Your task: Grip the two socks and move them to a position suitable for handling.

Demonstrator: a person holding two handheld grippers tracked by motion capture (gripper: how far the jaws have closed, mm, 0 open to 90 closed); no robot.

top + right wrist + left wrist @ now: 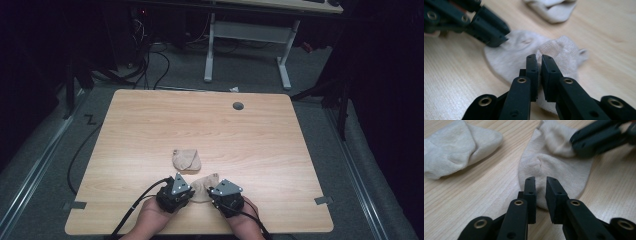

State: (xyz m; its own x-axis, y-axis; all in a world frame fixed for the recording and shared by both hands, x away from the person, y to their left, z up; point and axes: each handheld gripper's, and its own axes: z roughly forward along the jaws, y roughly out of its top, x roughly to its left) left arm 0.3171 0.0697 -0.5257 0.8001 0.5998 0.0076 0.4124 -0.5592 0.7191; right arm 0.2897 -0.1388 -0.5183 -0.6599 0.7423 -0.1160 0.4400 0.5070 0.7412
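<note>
A flat beige sock (204,184) lies near the table's front edge, between my two grippers. My left gripper (193,191) comes at it from the left. In the left gripper view its jaws (541,187) stand narrow at the sock's (556,167) near edge, with cloth between the pads. My right gripper (211,193) comes from the right. In the right gripper view its jaws (539,62) pinch a raised fold of the sock (509,56). The left gripper (499,38) bites the sock's far edge there. A second, folded beige sock (186,160) rests just beyond.
The wooden table (150,125) has a grey cable hole (238,106) near its far edge. A white desk frame (250,45) and floor cables (155,60) lie behind it. Both hands enter at the bottom edge.
</note>
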